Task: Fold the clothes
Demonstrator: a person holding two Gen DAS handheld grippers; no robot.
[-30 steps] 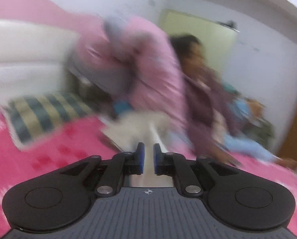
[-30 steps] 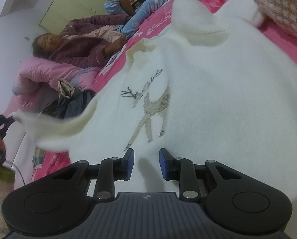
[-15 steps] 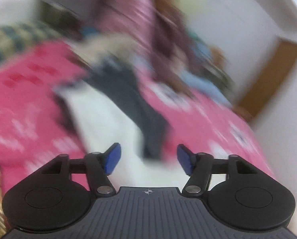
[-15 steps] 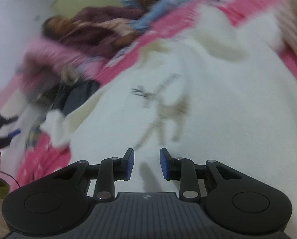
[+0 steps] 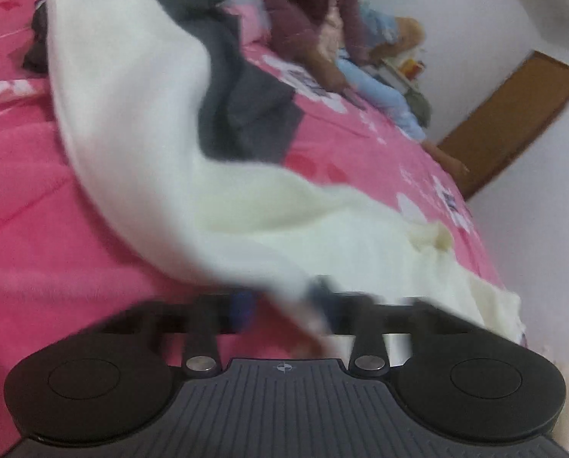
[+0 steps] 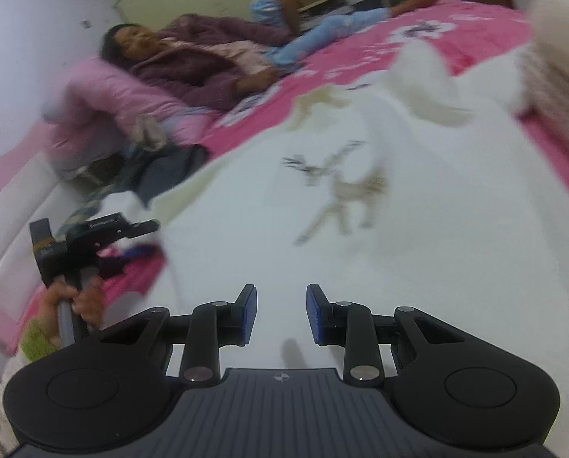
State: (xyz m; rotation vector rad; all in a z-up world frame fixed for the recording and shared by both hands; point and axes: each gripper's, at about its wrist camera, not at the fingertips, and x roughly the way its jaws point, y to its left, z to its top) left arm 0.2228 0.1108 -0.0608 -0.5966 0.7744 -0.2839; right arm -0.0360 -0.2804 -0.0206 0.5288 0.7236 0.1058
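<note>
Between the left gripper's [image 5: 282,311] jaws sits a fold of the white sweater [image 5: 139,126]. The picture is blurry there, but the jaws have just been closing and look pinched on it. Ahead of them the sweater stretches over a dark garment [image 5: 246,95] on the pink bed [image 5: 36,229]. Ahead of the right gripper [image 6: 280,313] lies the sweater's deer picture [image 6: 341,191]. Its jaws stand a little apart above the cloth, pinching nothing.

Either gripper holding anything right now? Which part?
Left gripper: closed on the white fleece sweater, apparently at the end of its sleeve, though the frame is blurred. Right gripper: open above the sweater's front, holding nothing.
</note>
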